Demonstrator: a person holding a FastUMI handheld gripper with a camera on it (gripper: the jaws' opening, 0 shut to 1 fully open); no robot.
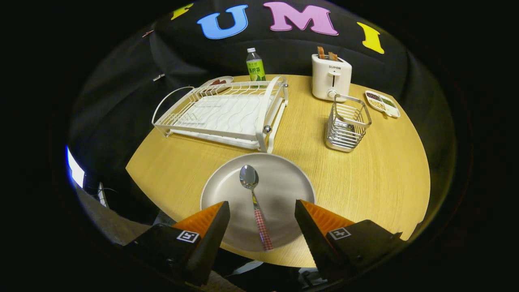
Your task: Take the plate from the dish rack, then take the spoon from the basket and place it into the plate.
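Note:
A round grey plate (279, 190) lies flat on the wooden table (365, 182) near its front edge. A spoon (253, 198) with a shiny bowl and a red checked handle rests in the plate, bowl pointing away from me. My gripper (262, 207) hangs above the plate's near side, open, and the spoon's handle shows in the gap between the fingers without touching them. Beyond the plate stands the white wire dish rack (223, 111) with nothing in it. The metal wire basket (348, 127) stands to the right of the rack.
A white toaster (330, 77) with toast in it stands behind the basket. A small divided dish (382, 103) lies to its right. A green-labelled bottle (255, 67) and a small plate (219, 82) sit behind the rack.

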